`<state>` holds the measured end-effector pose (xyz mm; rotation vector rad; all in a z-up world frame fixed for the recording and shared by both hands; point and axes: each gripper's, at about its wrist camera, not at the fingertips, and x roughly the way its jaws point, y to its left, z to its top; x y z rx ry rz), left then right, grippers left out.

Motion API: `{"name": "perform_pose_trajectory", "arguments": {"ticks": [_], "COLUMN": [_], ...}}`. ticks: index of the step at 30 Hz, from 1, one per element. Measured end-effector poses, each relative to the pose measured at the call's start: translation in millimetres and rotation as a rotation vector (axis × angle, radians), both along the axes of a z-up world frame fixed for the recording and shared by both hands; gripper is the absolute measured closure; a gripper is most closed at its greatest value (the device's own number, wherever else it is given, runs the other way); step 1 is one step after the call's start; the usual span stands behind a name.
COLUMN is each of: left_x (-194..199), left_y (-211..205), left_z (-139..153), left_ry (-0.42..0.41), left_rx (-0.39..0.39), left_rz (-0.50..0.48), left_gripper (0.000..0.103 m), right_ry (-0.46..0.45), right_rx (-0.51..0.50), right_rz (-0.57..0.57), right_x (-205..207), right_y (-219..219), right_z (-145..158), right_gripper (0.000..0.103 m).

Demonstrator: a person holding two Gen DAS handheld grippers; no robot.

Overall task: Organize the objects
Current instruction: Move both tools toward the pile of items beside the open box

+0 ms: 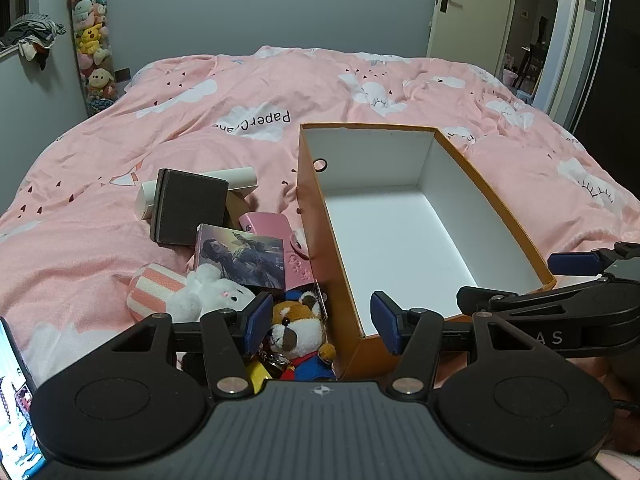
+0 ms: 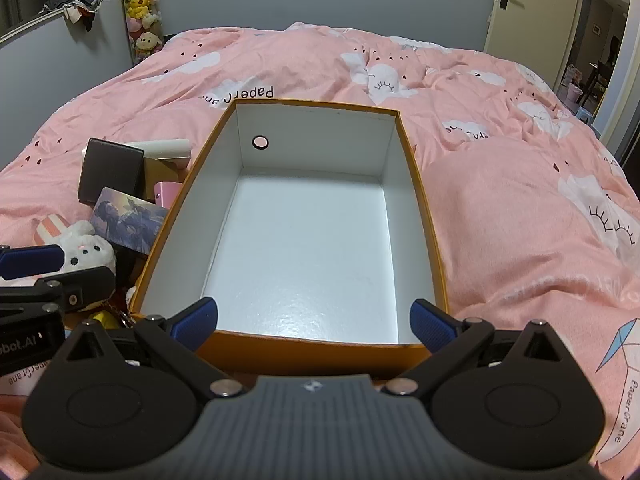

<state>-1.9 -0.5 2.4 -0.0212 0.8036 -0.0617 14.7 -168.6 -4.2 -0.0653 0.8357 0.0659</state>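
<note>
We see an orange box (image 2: pixel 420 216) with a white inside sitting open on the pink bed (image 2: pixel 520 200). Our right claw (image 2: pixel 314 322) is spread wide over the box's near edge. Our left claw (image 1: pixel 318 322) is spread too, holding nothing, just above a fox toy (image 1: pixel 298 330). A white bunny (image 1: pixel 208 294) and a picture card (image 1: pixel 244 256) lie beside the box.

We note a grey wall (image 1: pixel 224 12), a bed with pink cloud-print duvet (image 1: pixel 248 92), and an open door (image 1: pixel 464 8) at right.
</note>
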Motion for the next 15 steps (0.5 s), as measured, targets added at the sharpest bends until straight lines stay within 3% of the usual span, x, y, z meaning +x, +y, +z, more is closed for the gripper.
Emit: {"name": "perform_pose_trajectory", "arguments": {"ticks": [15], "left_x": [0.4], "left_y": [-0.2], "left_z": [-2.9], "left_ry": [0.012], "left_rx": [0.010], "left_rz": [-0.003], "left_gripper": [0.036], "right_ry": [0.014], "right_rx": [0.000], "right_rz": [-0.002], "right_x": [-0.5], "right_y": [-0.4], "right_z": [-2.5], "right_gripper": [0.001]}}
